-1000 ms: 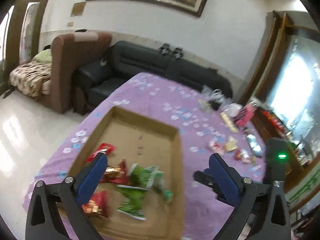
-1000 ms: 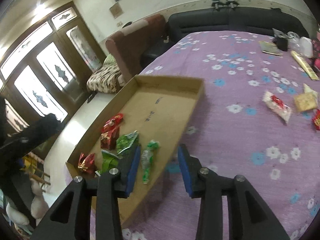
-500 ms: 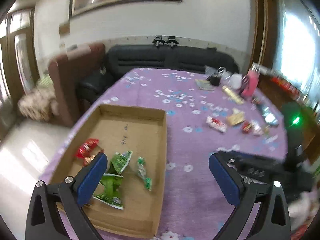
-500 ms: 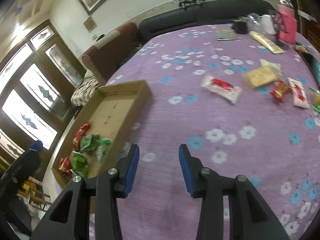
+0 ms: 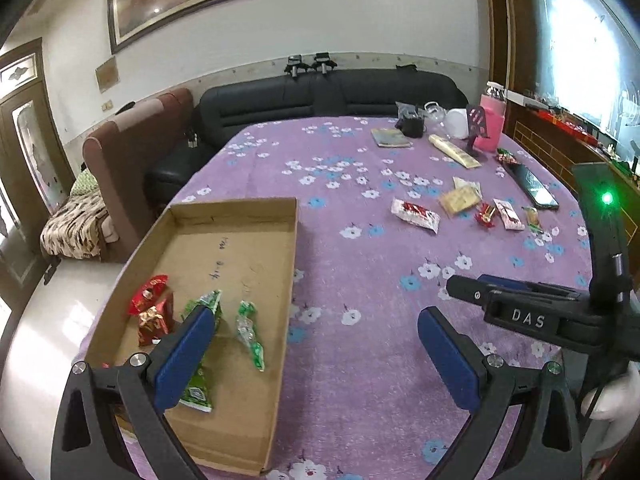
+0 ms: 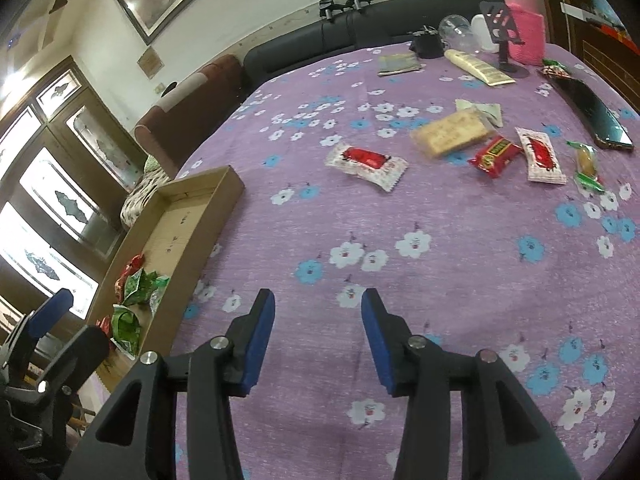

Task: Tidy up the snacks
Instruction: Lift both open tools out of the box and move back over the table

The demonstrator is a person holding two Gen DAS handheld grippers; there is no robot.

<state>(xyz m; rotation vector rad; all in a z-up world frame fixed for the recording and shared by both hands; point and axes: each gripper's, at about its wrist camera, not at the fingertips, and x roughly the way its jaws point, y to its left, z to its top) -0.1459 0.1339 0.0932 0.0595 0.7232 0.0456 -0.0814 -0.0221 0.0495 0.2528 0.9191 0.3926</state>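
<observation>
A counter [image 6: 460,240] under a napped purple cloth printed with white and blue flowers carries a shallow rectangular cardboard tray [image 5: 294,240] at its left edge. Crinkled foil snacks lie in the tray's near end: red wrappers [image 5: 152,310] and green wrappers [image 5: 250,330], the latter twisted at both ends. Loose snacks lie well apart from the tray on the far right of the cloth: a white sachet with a red print [image 6: 366,162], a flat tan biscuit pack [image 6: 450,132], a glossy red pack [image 6: 496,156], a second white sachet [image 6: 540,156] and a small green-ended sweet [image 6: 586,166]. The left gripper [image 5: 316,334] hangs with its blue-padded fingers [image 5: 184,356] spread wide and empty, the left pad over the tray's green wrappers, the right over bare cloth. The right gripper [image 6: 318,340] has its jaws narrowly parted, having just been opening, with nothing between them; its fingers [image 6: 258,340] stand over bare cloth, the loose snacks far ahead and the tray to its left.
</observation>
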